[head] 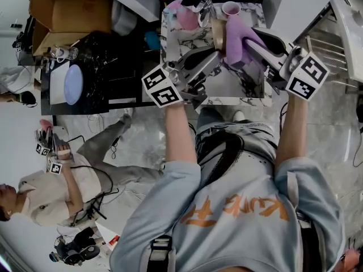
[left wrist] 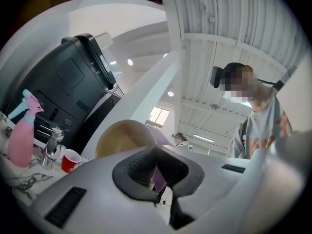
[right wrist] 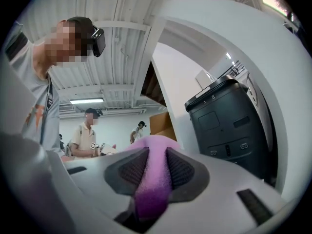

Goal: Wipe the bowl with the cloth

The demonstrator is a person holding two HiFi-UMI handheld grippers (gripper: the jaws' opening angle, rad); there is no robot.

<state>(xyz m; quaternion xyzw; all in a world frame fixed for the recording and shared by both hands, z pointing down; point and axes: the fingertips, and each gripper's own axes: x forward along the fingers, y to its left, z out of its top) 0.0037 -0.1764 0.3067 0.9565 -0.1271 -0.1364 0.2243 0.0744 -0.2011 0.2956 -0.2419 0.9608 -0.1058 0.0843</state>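
In the head view both grippers meet over the marble table [head: 232, 86]. A tan bowl [head: 218, 35] stands on edge there, and my left gripper [head: 217, 54] is shut on its rim. My right gripper [head: 249, 44] is shut on a pink-purple cloth [head: 241, 43], which lies against the bowl. The left gripper view has the bowl [left wrist: 124, 138] rising just past the closed left gripper [left wrist: 153, 167], with a strip of cloth [left wrist: 158, 179] showing behind the pads. In the right gripper view the cloth [right wrist: 153, 179] is pinched between the pads of the right gripper [right wrist: 153, 169].
A pink spray bottle [head: 184, 16] and a pink cup [head: 231, 7] stand at the table's far edge. The left gripper view also shows a red cup [left wrist: 70, 159] and a black machine [left wrist: 73, 82]. A seated person [head: 62, 180] is at the left, near a cardboard box [head: 62, 10].
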